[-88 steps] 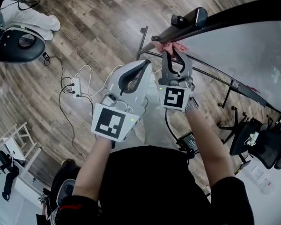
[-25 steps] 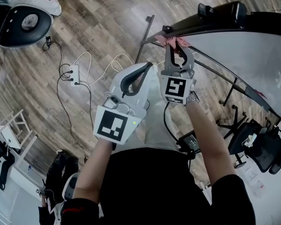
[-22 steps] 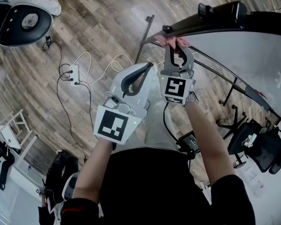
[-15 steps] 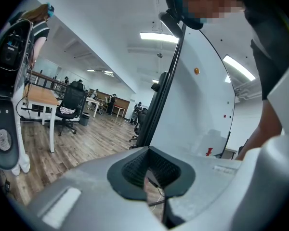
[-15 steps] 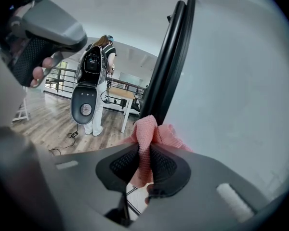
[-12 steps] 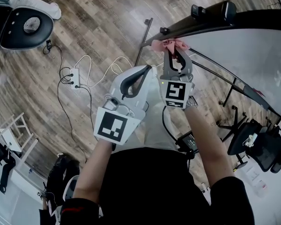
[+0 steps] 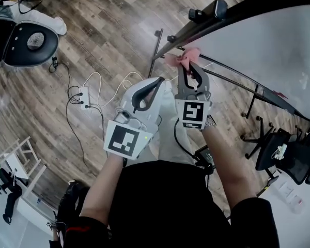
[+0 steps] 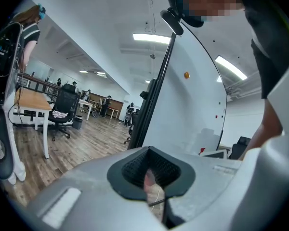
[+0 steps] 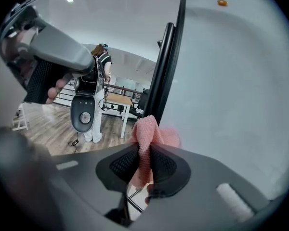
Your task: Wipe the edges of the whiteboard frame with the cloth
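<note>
Right hand-held gripper [image 7: 188, 68] is clamped on the pink cloth [image 7: 181, 59], with the cloth against the black whiteboard frame [image 7: 232, 15] edge. Left hand-held gripper [image 7: 156, 84] has its jaws together, holds nothing, and sits just beside the right.

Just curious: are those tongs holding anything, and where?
The right tongs pinch the pink cloth by a bunched fold; the left tongs are shut on nothing.

The whiteboard [image 7: 258, 40] is cut off by the top and right edges of the head view, so its black frame [image 7: 263, 1] cannot be followed all round. The lower part of the cloth [image 9: 145, 131] is hidden between the closed jaws of the right gripper [image 9: 143, 153]. Distant people [image 8: 107, 104] in the left gripper view are too small to be made out.
</note>
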Action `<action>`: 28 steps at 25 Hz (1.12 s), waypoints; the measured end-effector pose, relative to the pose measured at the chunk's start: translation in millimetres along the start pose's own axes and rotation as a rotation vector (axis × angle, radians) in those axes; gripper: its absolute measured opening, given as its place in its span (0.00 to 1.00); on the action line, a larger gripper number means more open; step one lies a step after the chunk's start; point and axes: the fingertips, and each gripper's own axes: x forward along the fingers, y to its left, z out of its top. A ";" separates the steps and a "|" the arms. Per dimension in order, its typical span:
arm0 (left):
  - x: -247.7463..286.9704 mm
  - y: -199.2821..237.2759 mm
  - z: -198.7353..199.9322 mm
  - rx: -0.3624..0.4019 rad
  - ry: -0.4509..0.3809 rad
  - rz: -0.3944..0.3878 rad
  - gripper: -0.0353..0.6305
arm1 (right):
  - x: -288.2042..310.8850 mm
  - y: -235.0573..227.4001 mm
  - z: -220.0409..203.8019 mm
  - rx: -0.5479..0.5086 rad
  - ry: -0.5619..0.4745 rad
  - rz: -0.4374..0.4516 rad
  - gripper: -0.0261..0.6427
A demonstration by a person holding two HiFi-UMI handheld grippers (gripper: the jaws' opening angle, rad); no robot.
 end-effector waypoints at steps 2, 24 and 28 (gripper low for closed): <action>-4.4 -4.7 6.2 0.005 -0.006 -0.008 0.05 | -10.6 -2.8 12.5 0.012 -0.020 -0.012 0.11; -69.7 -32.5 81.3 0.170 -0.129 -0.038 0.05 | -148.9 -38.8 135.2 0.200 -0.298 -0.140 0.11; -78.5 -39.4 97.8 0.183 -0.165 -0.052 0.05 | -174.0 -47.3 155.1 0.223 -0.344 -0.185 0.11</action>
